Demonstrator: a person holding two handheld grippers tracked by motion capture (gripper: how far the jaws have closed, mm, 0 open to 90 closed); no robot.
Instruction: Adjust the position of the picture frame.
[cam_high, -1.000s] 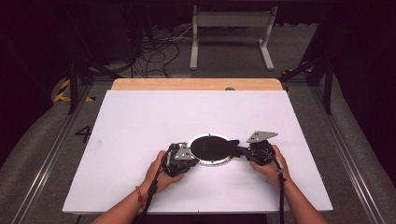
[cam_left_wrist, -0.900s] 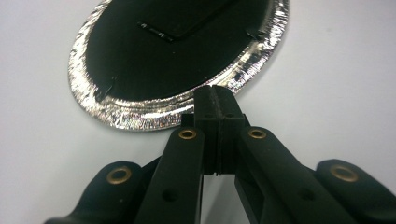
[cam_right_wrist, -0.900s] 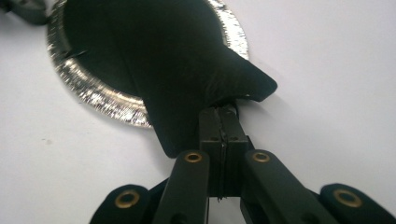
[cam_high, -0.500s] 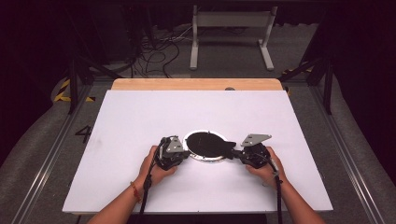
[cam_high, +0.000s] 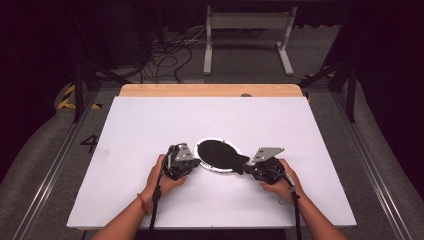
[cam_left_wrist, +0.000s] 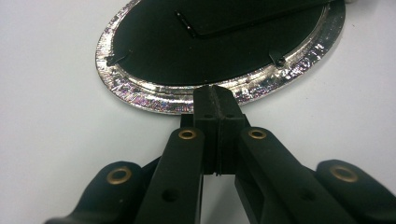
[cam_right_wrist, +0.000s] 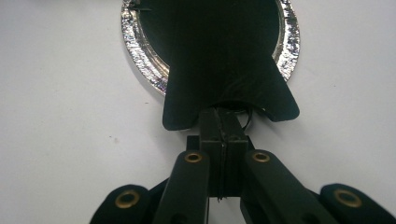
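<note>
Both hands slid a bit toward the left of the table over the last second, and the oval frame (cam_high: 218, 156) went with them, so it's now nearer the table's middle than it was. It's a picture frame lying face down on the white table (cam_high: 150, 125), black back up, shiny silver rim all around, toward the near edge.

Left gripper (cam_high: 192, 162) sits at the frame's left edge. In the left gripper view its jaws are pressed flat together with no gap, the tips right at the silver rim (cam_left_wrist: 154, 95), touching it or just shy, hard to call. It's holding nothing.

Right gripper (cam_high: 246, 168) is on the opposite side, at the flared foot of the black stand flap (cam_right_wrist: 229, 70) that sticks out past the rim. Its jaws are closed tight too, tips right under the flap's edge. Can't tell whether a bit of the flap is pinched between them or they're only butted against it.
</note>
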